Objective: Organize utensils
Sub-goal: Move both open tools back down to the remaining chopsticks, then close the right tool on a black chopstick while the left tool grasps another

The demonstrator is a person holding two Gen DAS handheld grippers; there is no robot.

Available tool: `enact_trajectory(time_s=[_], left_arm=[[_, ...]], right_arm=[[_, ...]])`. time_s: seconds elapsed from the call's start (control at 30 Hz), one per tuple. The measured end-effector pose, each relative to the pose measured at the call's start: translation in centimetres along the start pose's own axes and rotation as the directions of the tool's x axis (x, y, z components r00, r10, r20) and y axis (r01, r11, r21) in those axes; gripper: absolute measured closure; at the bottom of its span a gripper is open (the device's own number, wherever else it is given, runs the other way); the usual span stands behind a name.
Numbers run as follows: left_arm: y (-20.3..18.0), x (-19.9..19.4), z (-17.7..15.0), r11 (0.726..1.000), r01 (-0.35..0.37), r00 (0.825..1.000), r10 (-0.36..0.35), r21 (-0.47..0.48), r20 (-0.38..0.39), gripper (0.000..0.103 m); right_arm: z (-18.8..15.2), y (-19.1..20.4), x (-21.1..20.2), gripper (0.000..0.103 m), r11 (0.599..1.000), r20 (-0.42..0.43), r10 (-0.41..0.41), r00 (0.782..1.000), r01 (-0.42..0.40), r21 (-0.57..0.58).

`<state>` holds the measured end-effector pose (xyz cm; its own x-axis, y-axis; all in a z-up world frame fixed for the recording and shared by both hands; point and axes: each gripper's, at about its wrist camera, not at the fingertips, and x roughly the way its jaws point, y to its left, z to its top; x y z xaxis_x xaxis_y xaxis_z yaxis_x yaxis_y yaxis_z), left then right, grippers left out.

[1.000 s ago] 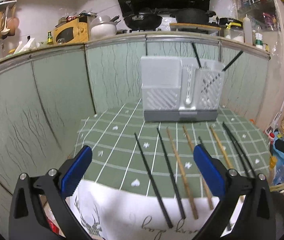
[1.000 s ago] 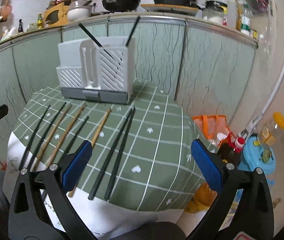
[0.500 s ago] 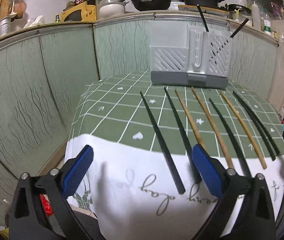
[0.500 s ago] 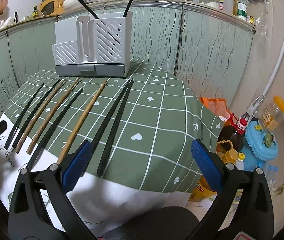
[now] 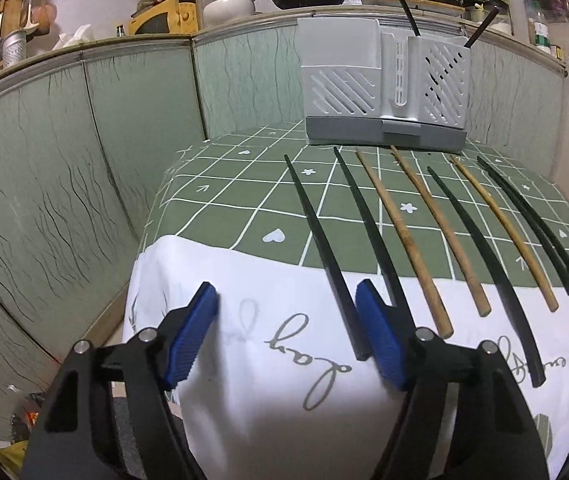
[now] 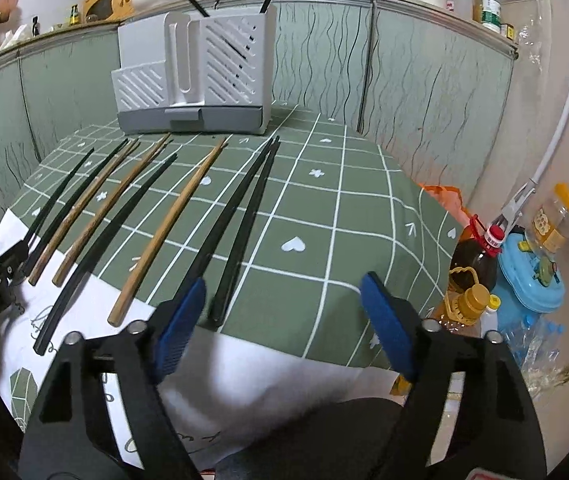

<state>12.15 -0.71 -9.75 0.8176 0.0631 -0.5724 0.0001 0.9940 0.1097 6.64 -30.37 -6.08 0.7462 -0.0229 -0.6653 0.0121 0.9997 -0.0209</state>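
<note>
Eight chopsticks lay side by side on the green checked tablecloth point(image 5: 244, 208), long axes running from the near white edge toward the grey utensil holder point(image 5: 384, 88) at the far side; two more black chopsticks already stood in its right compartment.

Left gripper point(image 5: 288, 332): jaws closing, nothing pressed between the pads. The leftmost black chopstick point(image 5: 320, 248) had its near end lying just inside the right finger point(image 5: 380, 344), the stick pointing away along the gripper's line, so a grip would close across its width.

Right gripper point(image 6: 284, 320): jaws closing too, holding nothing. The rightmost pair of black chopsticks point(image 6: 240, 216) ended just beside its left finger point(image 6: 178, 324), the outer one apparently inside the gap.

Judged: each hand was nearer its own end of the row; both sticks lay lengthwise ahead of the fingers.
</note>
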Motion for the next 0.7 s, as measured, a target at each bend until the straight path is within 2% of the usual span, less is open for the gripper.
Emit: enact_trajectory(time_s=[0.17, 0.43, 0.5, 0.57, 0.6, 0.7], left_arm=[[-0.5, -0.1, 0.0, 0.998, -0.065, 0.998, 0.064, 0.021, 0.011, 0.049], [-1.1, -0.1, 0.2, 0.997, -0.066, 0.998, 0.066, 0.034, 0.009, 0.055], [-1.0, 0.1, 0.3, 0.997, -0.075, 0.997, 0.075, 0.027, 0.004, 0.064], [-0.9, 0.4, 0.3, 0.999, -0.050, 0.999, 0.050, 0.020, -0.014, 0.090], [-1.0, 0.4, 0.3, 0.999, -0.039, 0.999, 0.039, 0.015, -0.016, 0.091], [-1.4, 0.5, 0.1, 0.997, -0.063, 0.998, 0.064, 0.038, -0.006, 0.095]], right_arm=[[-0.2, 0.7, 0.3, 0.057, 1.000, -0.004, 0.017, 1.000, -0.017, 0.005], [-0.5, 1.2, 0.5, 0.067, 1.000, -0.003, 0.028, 1.000, -0.028, 0.000], [-0.5, 1.2, 0.5, 0.070, 1.000, -0.003, 0.029, 1.000, -0.029, 0.002], [-0.5, 1.2, 0.5, 0.080, 1.000, -0.002, 0.029, 1.000, -0.029, 0.010], [-0.5, 1.1, 0.5, 0.083, 1.000, -0.001, 0.024, 1.000, -0.023, 0.017], [-0.4, 1.0, 0.6, 0.096, 1.000, 0.001, 0.010, 1.000, -0.010, 0.023]])
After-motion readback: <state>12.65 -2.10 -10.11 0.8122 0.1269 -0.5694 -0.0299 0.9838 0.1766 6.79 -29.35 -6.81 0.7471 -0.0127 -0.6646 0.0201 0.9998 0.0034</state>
